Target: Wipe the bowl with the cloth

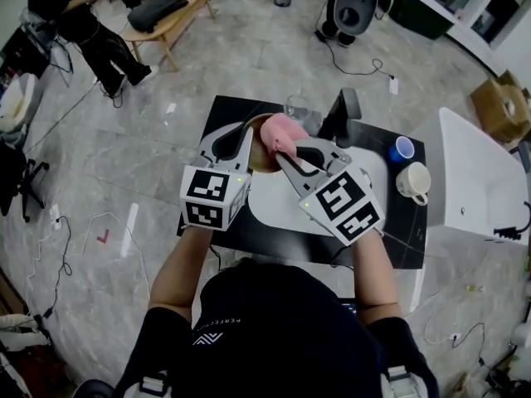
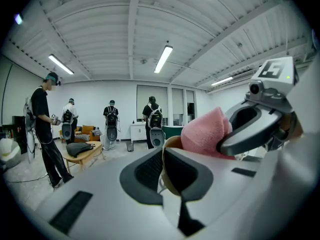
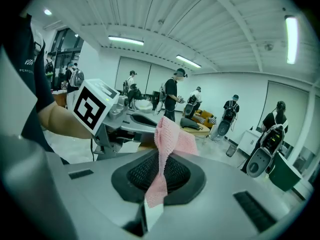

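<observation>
Seen from above, a person stands at a black table [image 1: 406,230] with a hand-held gripper in each hand, both reaching forward over a white oval mat [image 1: 274,204] on the tabletop. The left gripper [image 1: 247,143] has its two jaws pressed together on the rim of a tan bowl [image 1: 264,162]. In the left gripper view, the left gripper [image 2: 164,166] pinches the thin wall of the bowl [image 2: 171,142] between its dark pads, with one pad inside and one outside. The right gripper [image 1: 286,152] is clamped on a pink cloth [image 1: 280,131], which is bunched against the open mouth of the bowl between the two tools. In the right gripper view, the right gripper [image 3: 160,176] has its jaws fully together on a fold of the cloth [image 3: 167,134], and a strip of the fabric hangs down past the pads. From the left gripper view, the cloth [image 2: 205,131] fills the top of the bowl, touching it. To the right on the table, well apart from the bowl, stand a blue cup [image 1: 403,148] and a white mug [image 1: 413,181]. Other people stand in the room behind.
</observation>
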A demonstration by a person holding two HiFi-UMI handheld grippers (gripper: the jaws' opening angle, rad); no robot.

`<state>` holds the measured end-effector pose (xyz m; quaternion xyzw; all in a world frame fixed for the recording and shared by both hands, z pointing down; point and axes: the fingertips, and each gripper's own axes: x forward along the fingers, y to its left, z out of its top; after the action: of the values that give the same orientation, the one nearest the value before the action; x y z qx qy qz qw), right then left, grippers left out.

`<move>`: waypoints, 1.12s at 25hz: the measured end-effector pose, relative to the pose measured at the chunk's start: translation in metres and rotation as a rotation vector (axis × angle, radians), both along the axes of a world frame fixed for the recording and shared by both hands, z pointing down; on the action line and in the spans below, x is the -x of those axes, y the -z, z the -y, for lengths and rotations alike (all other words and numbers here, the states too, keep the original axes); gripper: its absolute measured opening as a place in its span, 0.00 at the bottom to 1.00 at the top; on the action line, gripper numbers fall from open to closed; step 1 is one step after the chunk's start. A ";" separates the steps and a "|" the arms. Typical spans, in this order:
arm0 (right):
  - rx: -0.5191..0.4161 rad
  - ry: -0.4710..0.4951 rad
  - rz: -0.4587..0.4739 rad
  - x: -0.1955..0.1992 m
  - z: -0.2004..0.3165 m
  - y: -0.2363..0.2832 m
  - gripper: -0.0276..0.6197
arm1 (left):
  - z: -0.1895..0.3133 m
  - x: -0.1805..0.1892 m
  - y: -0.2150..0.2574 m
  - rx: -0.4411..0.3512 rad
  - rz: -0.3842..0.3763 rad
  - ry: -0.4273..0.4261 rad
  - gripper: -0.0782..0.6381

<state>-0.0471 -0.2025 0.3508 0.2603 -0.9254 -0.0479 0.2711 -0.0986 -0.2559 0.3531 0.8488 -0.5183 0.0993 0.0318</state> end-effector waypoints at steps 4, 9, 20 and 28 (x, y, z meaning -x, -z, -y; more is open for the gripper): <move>0.044 -0.045 -0.019 -0.003 0.010 -0.014 0.11 | -0.008 -0.010 0.008 -0.024 0.006 -0.039 0.13; 0.104 -0.094 -0.060 -0.005 0.019 -0.030 0.11 | -0.013 -0.022 0.012 -0.029 0.018 -0.086 0.13; 0.120 -0.162 -0.151 -0.007 0.028 -0.049 0.11 | -0.017 -0.039 0.008 -0.022 0.052 -0.167 0.14; 0.141 -0.151 -0.202 -0.006 0.027 -0.064 0.11 | -0.020 -0.048 0.005 -0.003 0.019 -0.226 0.15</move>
<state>-0.0411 -0.2299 0.4144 0.3034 -0.8723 0.0117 0.3834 -0.0508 -0.2364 0.3485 0.9009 -0.4197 0.1094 0.0141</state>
